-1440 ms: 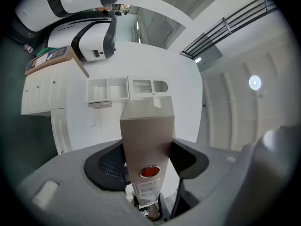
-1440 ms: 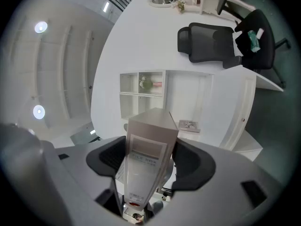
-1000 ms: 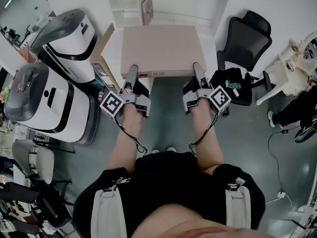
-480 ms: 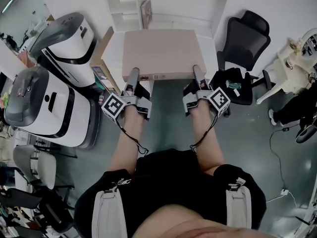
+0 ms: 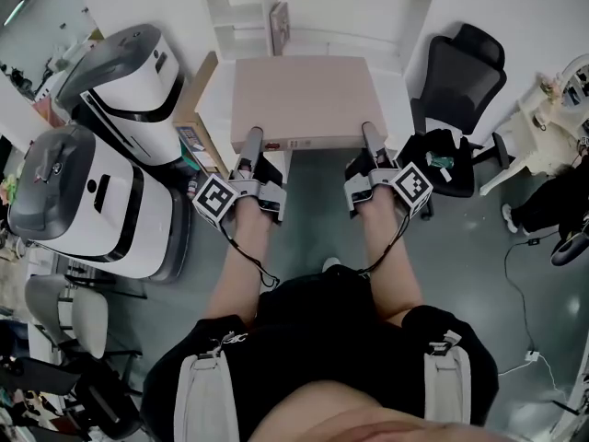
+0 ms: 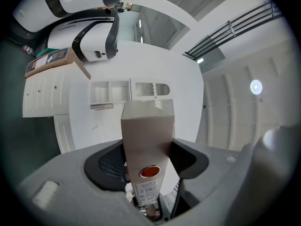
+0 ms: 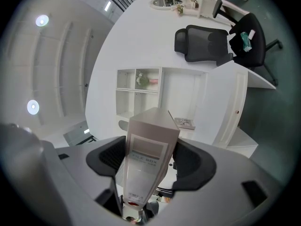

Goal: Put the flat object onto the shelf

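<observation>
The flat object is a wide beige file box [image 5: 302, 99], held level between both grippers in front of the white shelf [image 5: 241, 9]. My left gripper [image 5: 249, 139] is shut on the box's near left edge and my right gripper [image 5: 369, 134] on its near right edge. In the left gripper view the box's narrow side [image 6: 146, 135] with a red dot fills the jaws of the left gripper [image 6: 146, 166], with the shelf [image 6: 110, 91] beyond. The right gripper view shows the labelled box end [image 7: 146, 154] clamped in the right gripper [image 7: 146, 171], facing the shelf [image 7: 153, 91].
Two large white-and-grey machines [image 5: 87, 196] stand at the left, with a cardboard carton [image 5: 190, 109] beside the shelf. A black office chair [image 5: 456, 90] is at the right. A book [image 5: 279, 26] leans inside the shelf. A white table [image 5: 543, 122] is far right.
Both grippers keep their hold on the box. The shelf now shows a little more at the top of the head view, and a foot has appeared below the box.
</observation>
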Tool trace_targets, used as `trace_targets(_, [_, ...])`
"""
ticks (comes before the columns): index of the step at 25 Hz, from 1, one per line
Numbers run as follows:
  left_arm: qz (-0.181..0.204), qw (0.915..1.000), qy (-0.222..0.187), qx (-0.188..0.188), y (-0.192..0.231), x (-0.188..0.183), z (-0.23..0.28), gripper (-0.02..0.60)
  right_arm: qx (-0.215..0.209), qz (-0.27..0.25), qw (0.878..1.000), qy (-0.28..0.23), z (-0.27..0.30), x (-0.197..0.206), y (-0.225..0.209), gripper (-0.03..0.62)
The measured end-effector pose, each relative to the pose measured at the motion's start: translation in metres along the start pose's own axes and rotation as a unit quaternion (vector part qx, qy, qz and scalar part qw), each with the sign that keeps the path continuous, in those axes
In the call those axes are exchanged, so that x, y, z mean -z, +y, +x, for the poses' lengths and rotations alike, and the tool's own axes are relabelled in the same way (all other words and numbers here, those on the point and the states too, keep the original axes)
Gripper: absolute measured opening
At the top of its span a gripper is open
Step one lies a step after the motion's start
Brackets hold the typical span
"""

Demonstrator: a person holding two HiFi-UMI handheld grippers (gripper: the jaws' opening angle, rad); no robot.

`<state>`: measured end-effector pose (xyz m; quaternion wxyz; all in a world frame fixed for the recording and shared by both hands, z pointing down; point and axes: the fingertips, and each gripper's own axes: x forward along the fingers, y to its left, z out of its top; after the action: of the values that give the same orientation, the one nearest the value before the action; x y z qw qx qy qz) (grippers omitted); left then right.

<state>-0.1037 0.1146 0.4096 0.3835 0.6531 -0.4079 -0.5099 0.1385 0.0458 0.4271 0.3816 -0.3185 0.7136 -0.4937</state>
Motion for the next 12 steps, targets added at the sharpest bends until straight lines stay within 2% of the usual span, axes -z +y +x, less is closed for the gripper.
trace_targets(12, [0.001, 0.9999, 0.01, 0.007, 0.025, -0.007, 0.032, 0.287, -0.004, -0.002, 1.0, -0.004, 0.032, -0.01, -0.02, 0.304])
